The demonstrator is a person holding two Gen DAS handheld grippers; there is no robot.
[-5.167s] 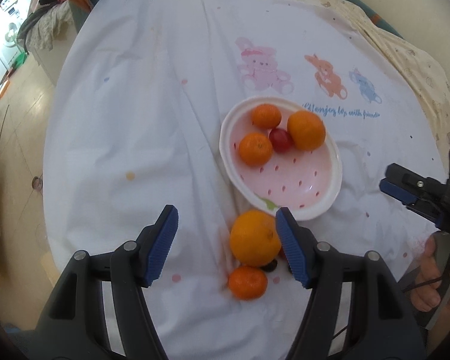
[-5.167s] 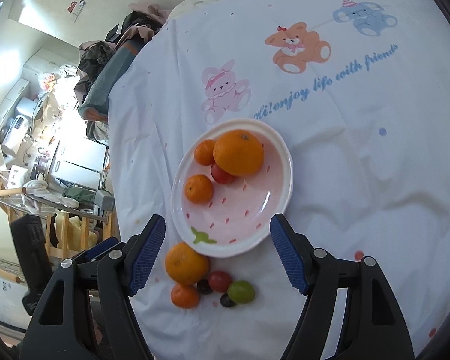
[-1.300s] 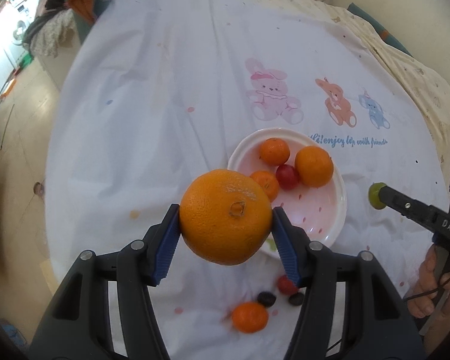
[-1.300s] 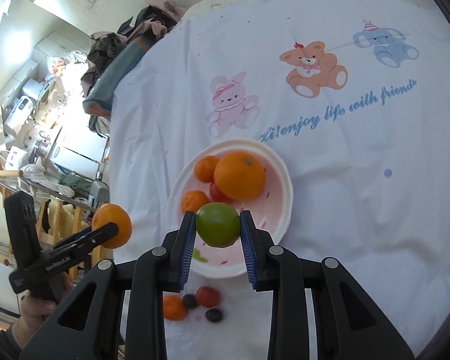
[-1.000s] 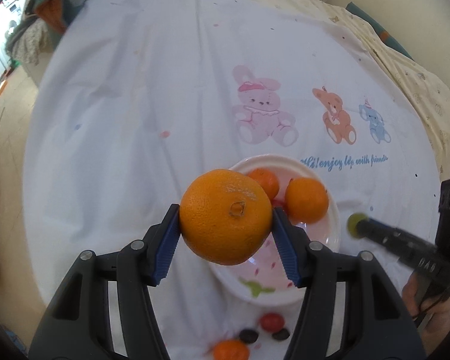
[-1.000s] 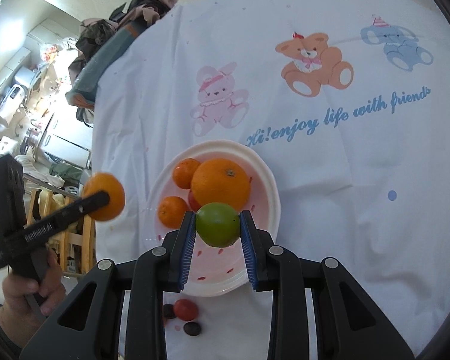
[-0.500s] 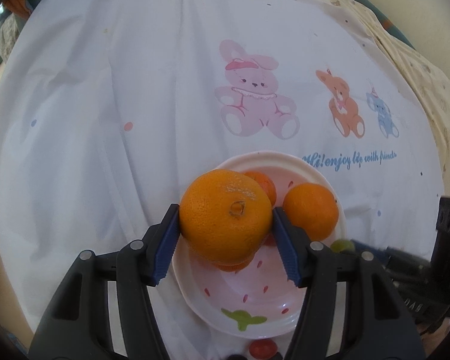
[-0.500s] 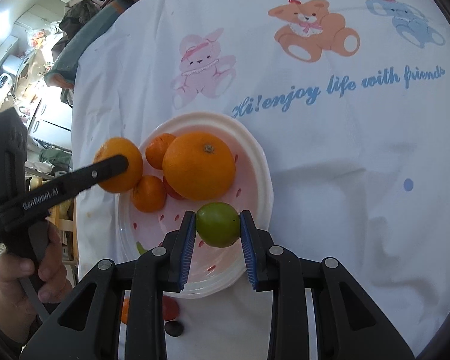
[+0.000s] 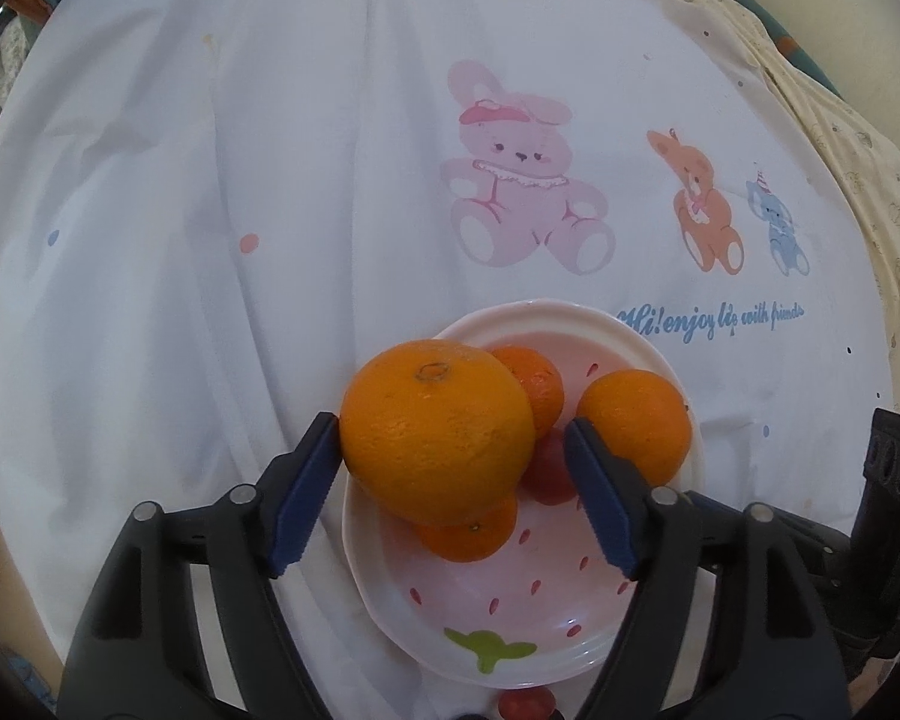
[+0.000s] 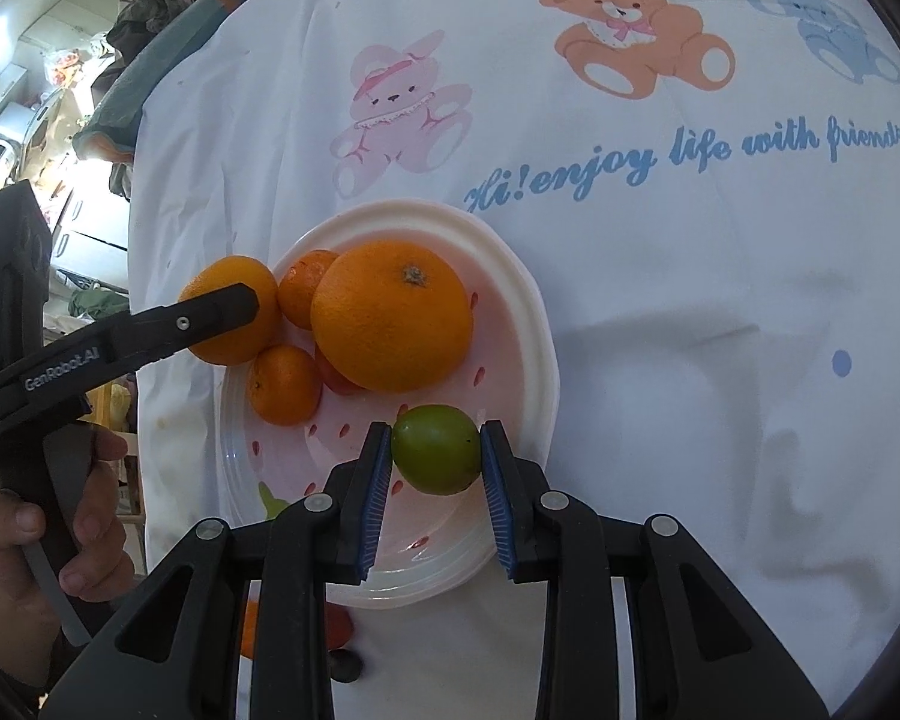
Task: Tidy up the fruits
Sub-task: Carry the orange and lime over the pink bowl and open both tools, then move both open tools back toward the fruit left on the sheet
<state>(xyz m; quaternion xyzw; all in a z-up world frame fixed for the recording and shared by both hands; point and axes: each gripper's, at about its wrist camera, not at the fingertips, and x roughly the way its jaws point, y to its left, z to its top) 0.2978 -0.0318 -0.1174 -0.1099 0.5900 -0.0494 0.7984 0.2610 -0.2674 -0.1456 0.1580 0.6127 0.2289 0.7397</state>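
Observation:
My left gripper (image 9: 450,456) has opened over the pink strawberry-print bowl (image 9: 570,618). The big orange (image 9: 435,432) touches only the left pad and rests on a small mandarin (image 9: 468,531). The bowl also holds a second mandarin (image 9: 531,381), a medium orange (image 9: 636,423) and a red fruit (image 9: 546,471). My right gripper (image 10: 435,450) is shut on a green lime (image 10: 437,449) just above the bowl's near right side (image 10: 534,330). The right wrist view shows the left gripper's finger (image 10: 210,315) across the released orange (image 10: 234,318).
A white tablecloth (image 9: 270,210) printed with a pink bunny (image 9: 522,204) and bears covers the table. A red fruit (image 9: 525,705) lies in front of the bowl, with an orange piece (image 10: 249,630) and a dark berry (image 10: 347,666). Clutter (image 10: 60,90) stands beyond the table's left edge.
My left gripper has opened and the big orange has dropped onto the fruit at the bowl's left. My right gripper has moved lower over the bowl, still holding the lime.

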